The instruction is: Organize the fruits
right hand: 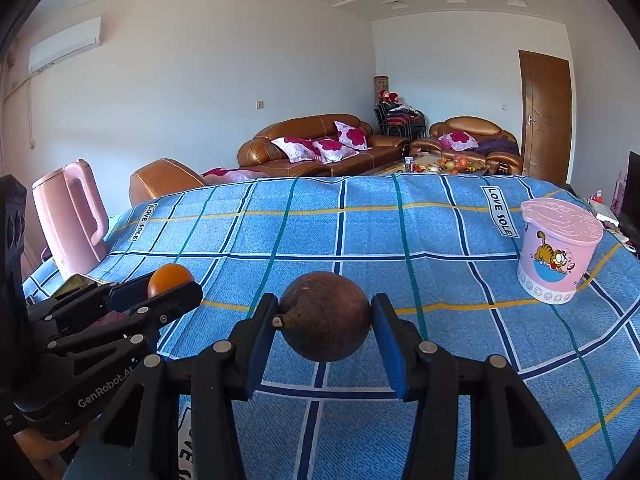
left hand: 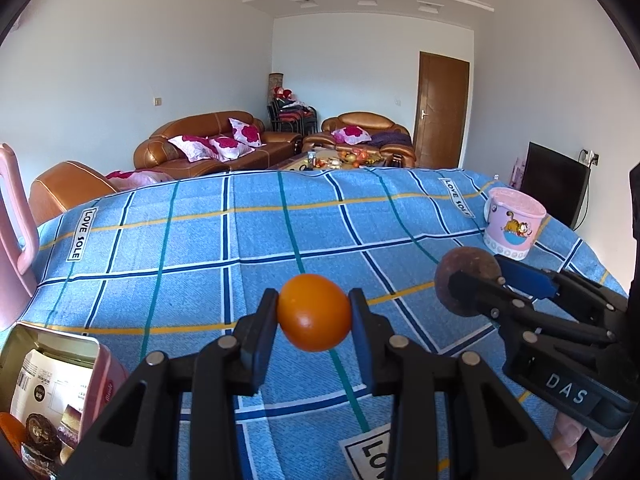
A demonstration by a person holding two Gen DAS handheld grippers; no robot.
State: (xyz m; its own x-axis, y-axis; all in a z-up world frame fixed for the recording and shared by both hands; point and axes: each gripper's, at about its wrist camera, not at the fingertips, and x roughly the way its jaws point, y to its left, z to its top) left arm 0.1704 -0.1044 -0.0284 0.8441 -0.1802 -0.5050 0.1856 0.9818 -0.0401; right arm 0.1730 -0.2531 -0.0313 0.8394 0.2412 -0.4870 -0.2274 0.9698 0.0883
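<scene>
My left gripper [left hand: 314, 312] is shut on an orange fruit [left hand: 314, 312] and holds it above the blue checked tablecloth [left hand: 240, 240]. It also shows at the left of the right wrist view [right hand: 168, 284], with the orange [right hand: 170, 278]. My right gripper [right hand: 325, 318] is shut on a round brown fruit [right hand: 325, 318] with a short stem, held above the cloth. In the left wrist view the right gripper [left hand: 468, 288] and brown fruit [left hand: 466, 276] are to the right of the orange.
A pink Garfield cup with a lid [right hand: 556, 250] stands at the right of the table. A pink kettle [right hand: 72, 216] stands at the left. An open tin [left hand: 52, 392] with packets and fruit lies at the near left. Sofas lie beyond the table.
</scene>
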